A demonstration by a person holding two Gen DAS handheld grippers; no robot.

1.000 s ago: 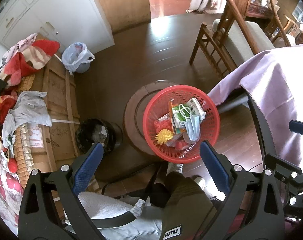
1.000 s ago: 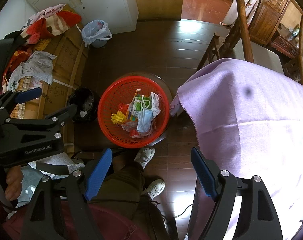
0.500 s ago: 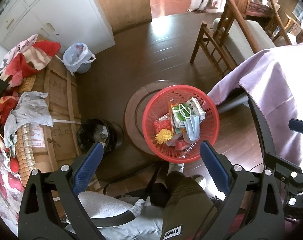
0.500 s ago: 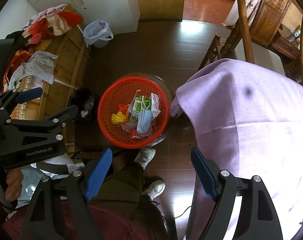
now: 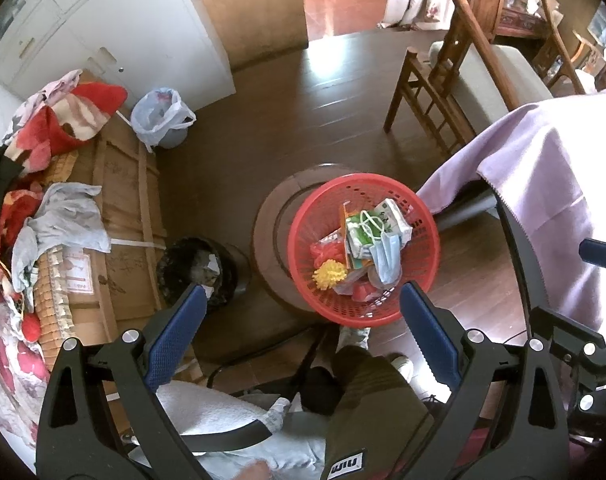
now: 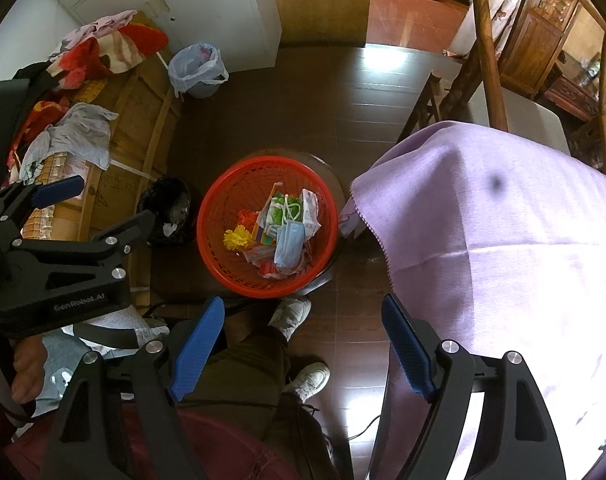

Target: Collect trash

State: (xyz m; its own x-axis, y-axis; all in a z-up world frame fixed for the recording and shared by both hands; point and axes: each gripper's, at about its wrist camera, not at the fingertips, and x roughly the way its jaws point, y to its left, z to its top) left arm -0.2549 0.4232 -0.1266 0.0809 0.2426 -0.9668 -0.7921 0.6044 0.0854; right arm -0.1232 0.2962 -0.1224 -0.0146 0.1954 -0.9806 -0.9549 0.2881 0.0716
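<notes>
A red plastic basket [image 5: 419, 216] sits on a round wooden stool on the floor. It holds trash: a blue face mask [image 5: 387, 254], a green-white packet, a yellow pom-pom [image 5: 330, 274] and wrappers. It also shows in the right wrist view [image 6: 223, 248]. My left gripper [image 5: 303, 316] is open and empty, high above the basket's near left side. My right gripper [image 6: 303, 332] is open and empty, above the person's legs and just short of the basket. The left gripper's body [image 6: 59, 276] shows at the left of the right wrist view.
A black-lined bin [image 5: 201, 266] stands left of the stool. A bin with a pale plastic bag [image 5: 161, 118] stands by the white cabinet. A purple-clothed table [image 6: 503, 240] is at right, wooden chairs behind, and cardboard with clothes at left. The person's feet [image 6: 291, 312] are below the basket.
Almost nothing differs. Both views drift very slightly; both grippers stay open and empty above the basket.
</notes>
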